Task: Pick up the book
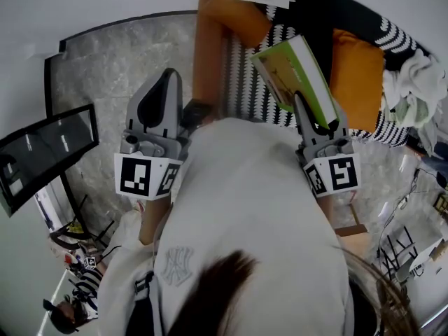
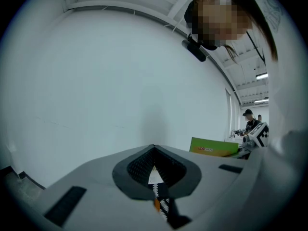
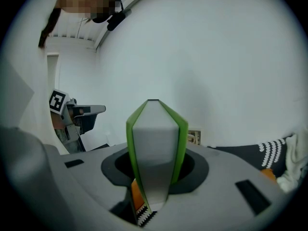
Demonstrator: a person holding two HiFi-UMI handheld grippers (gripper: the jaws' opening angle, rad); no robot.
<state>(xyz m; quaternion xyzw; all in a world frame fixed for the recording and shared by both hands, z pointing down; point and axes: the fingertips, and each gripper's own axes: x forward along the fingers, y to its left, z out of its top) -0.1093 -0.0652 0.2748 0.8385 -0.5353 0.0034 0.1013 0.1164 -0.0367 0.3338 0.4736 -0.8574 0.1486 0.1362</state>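
A: From the head view we see the book (image 1: 297, 75) up in the air over the couch (image 1: 210, 47). It is tilted, and its cover is green.
B: The right gripper (image 1: 313, 117) holds it from below. In the right gripper view we look straight at the page edge, white between two green covers. The jaws pinch it from both sides, low down.
A: That view shows hardly any couch. We just see a white wall (image 3: 216, 57) and a bit of striped blanket (image 3: 274, 150).
B: And the left gripper (image 2: 155, 172)?
A: In its own view the jaws are pressed together with nothing in them. We can see the book there too, small and far off to the right.
B: What can we not see well?
A: The bottom of the book is tucked down inside the jaws. In the head view our white shirt (image 1: 245, 208) fills the middle and hides most of our arms.
B: How do we hold the grippers?
A: Both stick out in front of us, side by side and well apart, the book in the right one only
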